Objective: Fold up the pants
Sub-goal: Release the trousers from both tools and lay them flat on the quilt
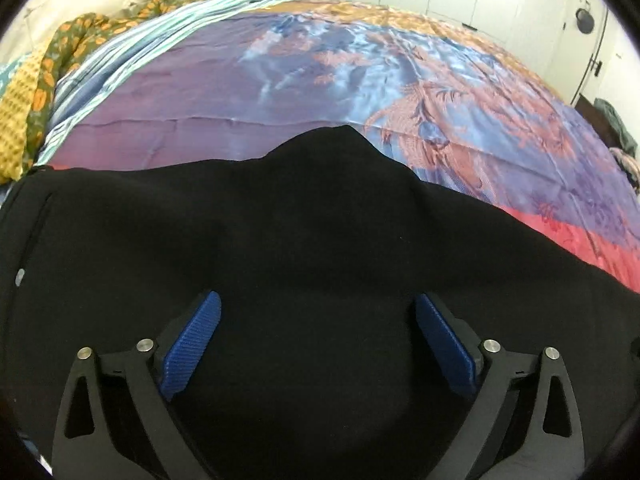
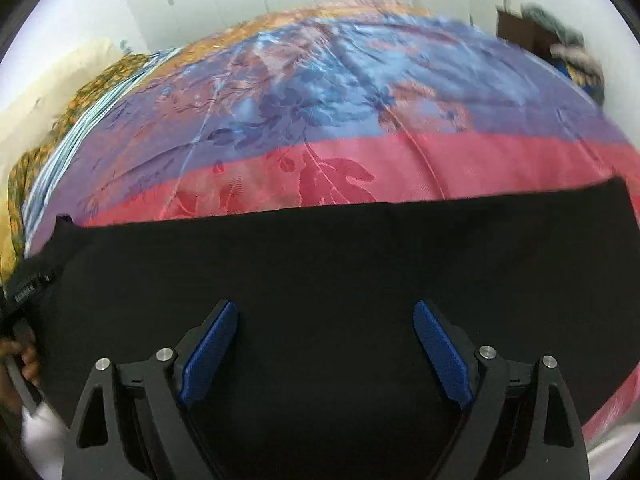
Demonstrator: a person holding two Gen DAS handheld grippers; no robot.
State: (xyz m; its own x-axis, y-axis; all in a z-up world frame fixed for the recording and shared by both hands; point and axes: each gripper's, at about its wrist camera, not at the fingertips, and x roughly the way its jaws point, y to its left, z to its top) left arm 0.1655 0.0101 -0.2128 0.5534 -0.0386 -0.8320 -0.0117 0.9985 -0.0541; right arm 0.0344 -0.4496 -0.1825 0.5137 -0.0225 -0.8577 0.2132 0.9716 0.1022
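Black pants (image 1: 304, 248) spread flat on floral bedspread (image 1: 280, 80), near its front edge. Left gripper (image 1: 318, 344) and right gripper (image 2: 326, 346) both spread wide, empty, poised over cloth. Best to pinch matching edges, lift evenly, avoid snagging bedspread.

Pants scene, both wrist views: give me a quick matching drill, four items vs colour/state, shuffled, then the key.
Column 1:
1. pants
2. left gripper
3. gripper pads
4. bedspread

Column 2:
A. blue, ribbed
B. black, spread flat on the bed
C. floral, purple, blue and red
D. open, above black cloth

Pairs: 1-B, 2-D, 3-A, 4-C

The right gripper is open too.
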